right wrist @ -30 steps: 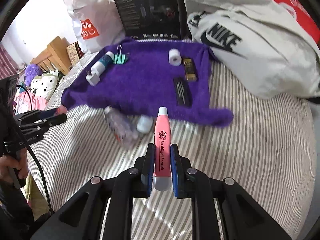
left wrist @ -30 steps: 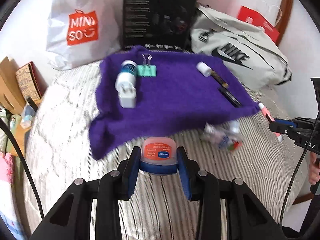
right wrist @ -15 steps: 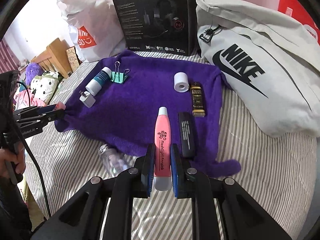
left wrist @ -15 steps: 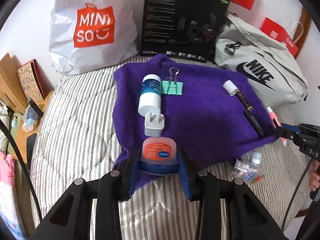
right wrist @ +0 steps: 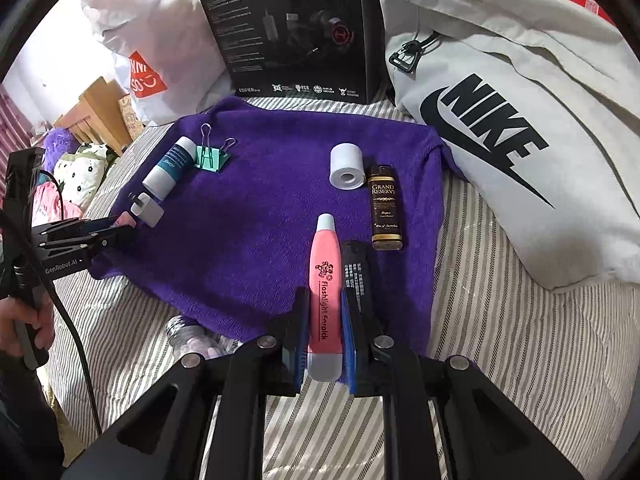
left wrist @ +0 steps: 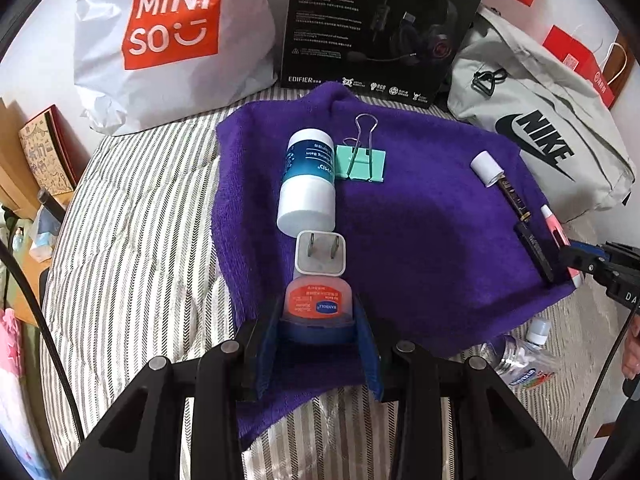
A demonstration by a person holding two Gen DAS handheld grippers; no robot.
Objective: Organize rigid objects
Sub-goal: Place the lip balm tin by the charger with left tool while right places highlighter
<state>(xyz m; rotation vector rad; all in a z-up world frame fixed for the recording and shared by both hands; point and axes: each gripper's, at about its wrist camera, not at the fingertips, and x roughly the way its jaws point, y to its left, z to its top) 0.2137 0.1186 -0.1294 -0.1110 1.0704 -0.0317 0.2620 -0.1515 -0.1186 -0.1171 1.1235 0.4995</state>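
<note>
My left gripper (left wrist: 318, 320) is shut on a small jar with an orange label (left wrist: 319, 305), low over the near left edge of the purple towel (left wrist: 420, 240), right behind a white plug adapter (left wrist: 320, 256). A white and teal bottle (left wrist: 308, 182) and a green binder clip (left wrist: 361, 162) lie beyond. My right gripper (right wrist: 324, 334) is shut on a pink flashlight earpick (right wrist: 325, 280), over the towel's (right wrist: 260, 220) near right edge, beside a black comb-like stick (right wrist: 357, 270). A white roll (right wrist: 347, 166) and a brown "Grand Reserve" bottle (right wrist: 385, 208) lie further on.
A crumpled clear plastic bottle (left wrist: 520, 354) lies on the striped bedding (left wrist: 132, 260) in front of the towel. A Miniso bag (left wrist: 168, 40), a black headset box (left wrist: 380, 24) and a grey Nike bag (right wrist: 520, 120) stand behind. Wooden furniture stands to the left.
Both grippers moved forward with their objects, from over the striped bedding to over the towel's near edge. The left jar now sits close behind the plug adapter.
</note>
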